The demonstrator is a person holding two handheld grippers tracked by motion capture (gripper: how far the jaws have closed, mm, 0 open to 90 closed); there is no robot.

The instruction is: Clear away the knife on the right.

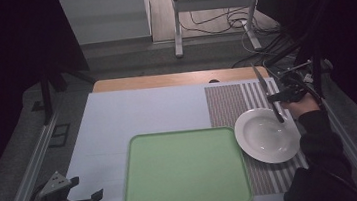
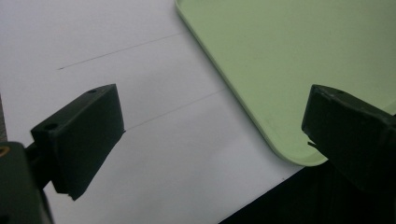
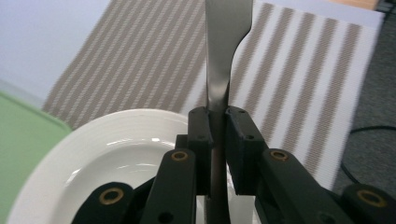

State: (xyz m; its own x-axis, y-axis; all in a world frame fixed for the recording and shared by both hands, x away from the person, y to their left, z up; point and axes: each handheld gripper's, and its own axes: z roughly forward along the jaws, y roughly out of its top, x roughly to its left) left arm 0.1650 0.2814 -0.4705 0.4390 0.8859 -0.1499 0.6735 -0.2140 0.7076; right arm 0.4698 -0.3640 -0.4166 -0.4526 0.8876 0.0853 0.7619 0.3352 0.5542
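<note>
A knife (image 1: 268, 93) is being gripped by the clenched jaws of the right gripper (image 1: 283, 95), above the far right rim of the white plate (image 1: 251, 145). The left gripper (image 1: 87, 200) is being held released at the near left of the tabletop (image 1: 142, 109). The knife could slip if the narrow grip loosens. Nothing is being held in the plate or the green tray (image 1: 184, 170).
</note>
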